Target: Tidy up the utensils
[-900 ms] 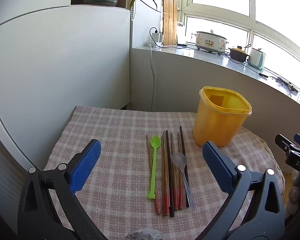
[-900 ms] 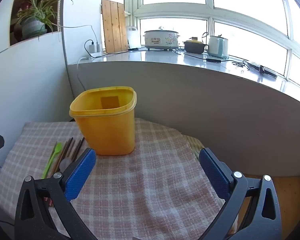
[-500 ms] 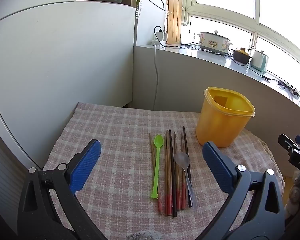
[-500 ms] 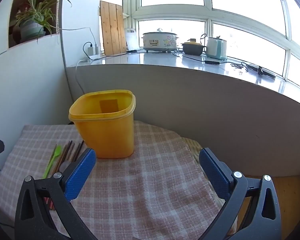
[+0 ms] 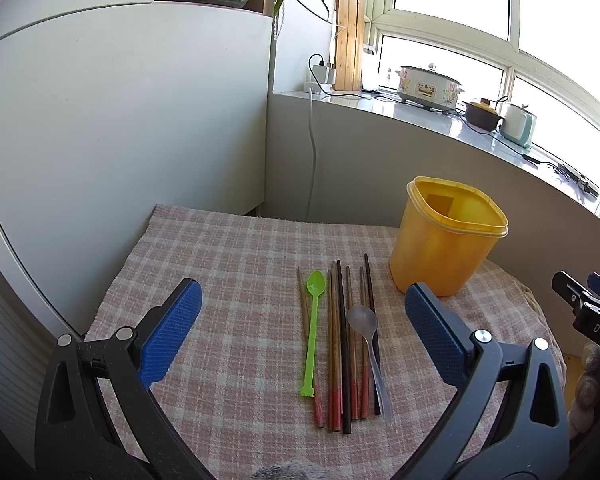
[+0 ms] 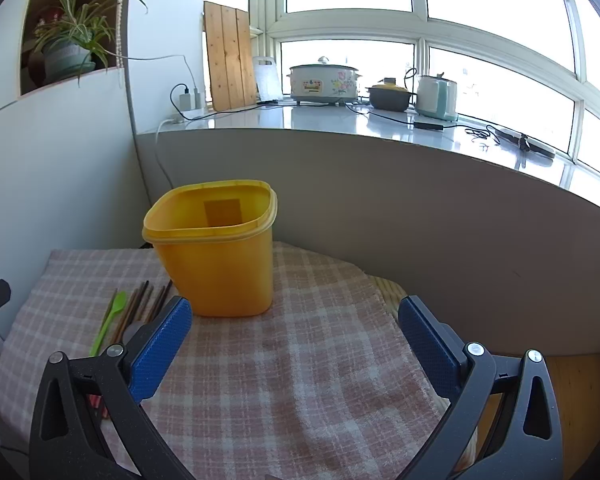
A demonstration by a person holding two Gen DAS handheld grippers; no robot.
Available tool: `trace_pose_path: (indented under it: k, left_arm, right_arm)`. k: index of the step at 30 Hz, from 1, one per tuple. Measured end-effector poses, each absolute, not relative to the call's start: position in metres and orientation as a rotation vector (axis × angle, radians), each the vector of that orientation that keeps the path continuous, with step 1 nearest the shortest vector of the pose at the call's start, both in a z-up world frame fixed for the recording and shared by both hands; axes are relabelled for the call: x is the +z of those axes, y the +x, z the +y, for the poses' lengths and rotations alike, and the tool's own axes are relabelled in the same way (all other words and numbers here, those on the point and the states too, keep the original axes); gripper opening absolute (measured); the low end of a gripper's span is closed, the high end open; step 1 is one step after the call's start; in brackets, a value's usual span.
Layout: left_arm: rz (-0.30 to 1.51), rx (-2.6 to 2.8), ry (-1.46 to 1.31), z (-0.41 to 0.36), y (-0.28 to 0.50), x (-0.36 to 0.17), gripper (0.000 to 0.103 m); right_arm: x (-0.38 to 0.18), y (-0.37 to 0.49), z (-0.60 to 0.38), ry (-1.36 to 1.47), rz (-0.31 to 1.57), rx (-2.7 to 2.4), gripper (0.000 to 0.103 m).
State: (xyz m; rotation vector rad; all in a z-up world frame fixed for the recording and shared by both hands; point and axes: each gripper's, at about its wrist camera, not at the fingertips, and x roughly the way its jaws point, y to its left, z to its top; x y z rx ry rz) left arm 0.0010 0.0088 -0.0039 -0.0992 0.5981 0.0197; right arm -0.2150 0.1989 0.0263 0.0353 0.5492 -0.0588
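Now I hold both tools above the checked cloth [image 5: 228,264] with nothing in either. My left gripper [image 5: 300,332] gapes as wide as it goes, and between its blue pads lie the chopsticks [image 5: 342,344], the green spoon [image 5: 313,320] and the clear spoon [image 5: 366,328], side by side. My right gripper [image 6: 294,340] is just as wide and empty. Just beside the utensils stands the yellow container [image 6: 220,256], upright.

cooker [image 6: 324,82] on sill | kettle [image 6: 437,96] beside pot [image 6: 389,97] | plant [image 6: 66,50] on shelf
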Motion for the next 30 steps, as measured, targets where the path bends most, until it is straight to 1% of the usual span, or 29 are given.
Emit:
trace_pose_path:
  k: [30]
  left_arm:
    - [0.597,0.018,-0.106,0.0085,0.0011,-0.0029,0.103]
  right_arm:
    - [0.0244,-0.2142,0.2016,0.035,0.555,-0.063,0.102]
